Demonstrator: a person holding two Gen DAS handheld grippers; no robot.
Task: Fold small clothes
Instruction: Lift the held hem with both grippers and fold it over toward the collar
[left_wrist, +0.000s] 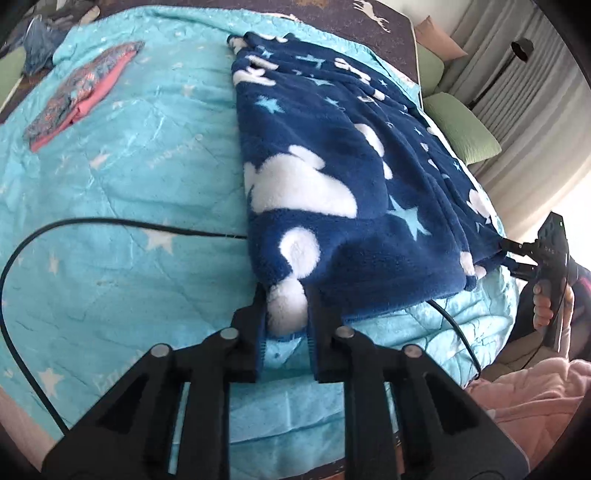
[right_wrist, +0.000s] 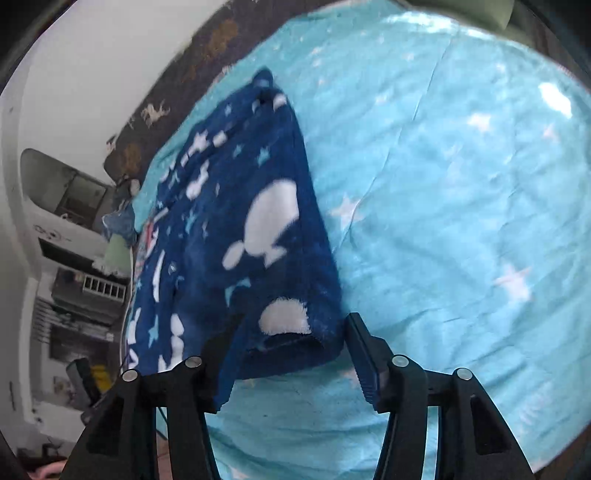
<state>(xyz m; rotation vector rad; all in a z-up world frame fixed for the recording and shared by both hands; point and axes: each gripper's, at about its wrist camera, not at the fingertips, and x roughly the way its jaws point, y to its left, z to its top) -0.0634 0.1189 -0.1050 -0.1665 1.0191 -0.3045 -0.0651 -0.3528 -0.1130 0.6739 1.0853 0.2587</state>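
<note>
Left claw pinches the fleece garment's near corner.
Our right claw gapes around the other corner; garment stretches away.

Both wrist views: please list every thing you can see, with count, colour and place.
fleece garment: one, dark blue with white shapes and pale stars, on the quilt
quilt: one, light blue with white stars, covering the bed
folded clothes: one small pile, pink and patterned, far left on the quilt
cushions: two, green, right of the bed
cable: one, black, across the quilt
left gripper: black, shut on the garment's near corner
right gripper: black, open around another corner
hand: one, holding the right gripper's handle
</note>
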